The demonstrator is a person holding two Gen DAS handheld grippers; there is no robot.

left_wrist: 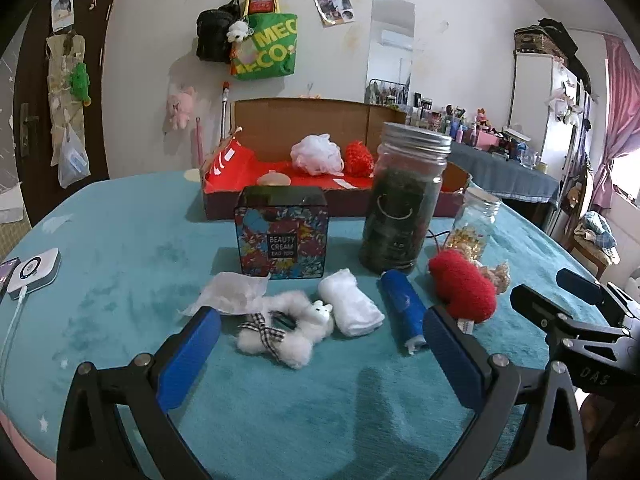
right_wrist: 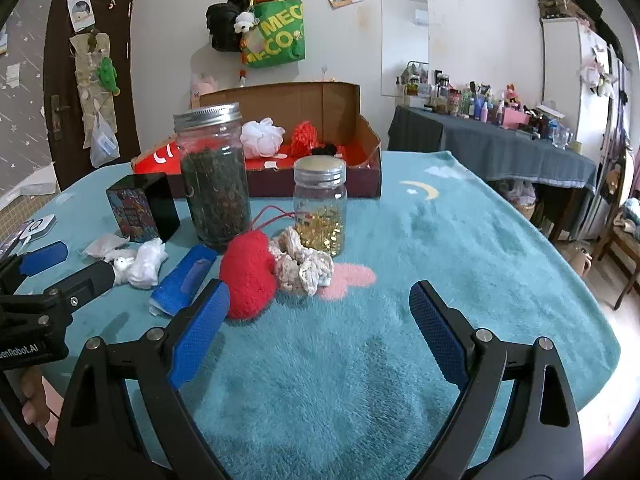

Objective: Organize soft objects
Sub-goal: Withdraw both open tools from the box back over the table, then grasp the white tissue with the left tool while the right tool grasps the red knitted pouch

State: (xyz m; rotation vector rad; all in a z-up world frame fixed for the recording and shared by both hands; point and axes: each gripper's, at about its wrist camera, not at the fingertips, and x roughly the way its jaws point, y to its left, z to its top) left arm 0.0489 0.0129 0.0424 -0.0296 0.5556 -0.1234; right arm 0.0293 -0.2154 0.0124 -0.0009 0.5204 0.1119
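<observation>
My left gripper (left_wrist: pixel 320 318) is open, low over the teal blanket. Just beyond its fingertips lie a white fluffy scrunchie with a checked bow (left_wrist: pixel 280 338), a rolled white cloth (left_wrist: pixel 352 306) and a blue roll (left_wrist: pixel 402 308). A red plush heart (left_wrist: pixel 462 288) and a beige crochet scrunchie (left_wrist: pixel 498 276) lie further right. My right gripper (right_wrist: pixel 320 292) is open and empty, its left fingertip close beside the red heart (right_wrist: pixel 248 276), with the beige scrunchie (right_wrist: pixel 302 262) just past it. A cardboard box (right_wrist: pixel 368 148) at the back holds a white bath pouf (right_wrist: pixel 262 136) and a red mesh ball (right_wrist: pixel 304 138).
A tall dark-filled jar (left_wrist: pixel 404 200), a small jar with gold pieces (left_wrist: pixel 474 220) and a patterned "Beauty Cream" box (left_wrist: pixel 282 236) stand between the soft items and the cardboard box. Crumpled white paper (left_wrist: pixel 232 292) lies beside the scrunchie. A white device with a cable (left_wrist: pixel 34 272) sits far left.
</observation>
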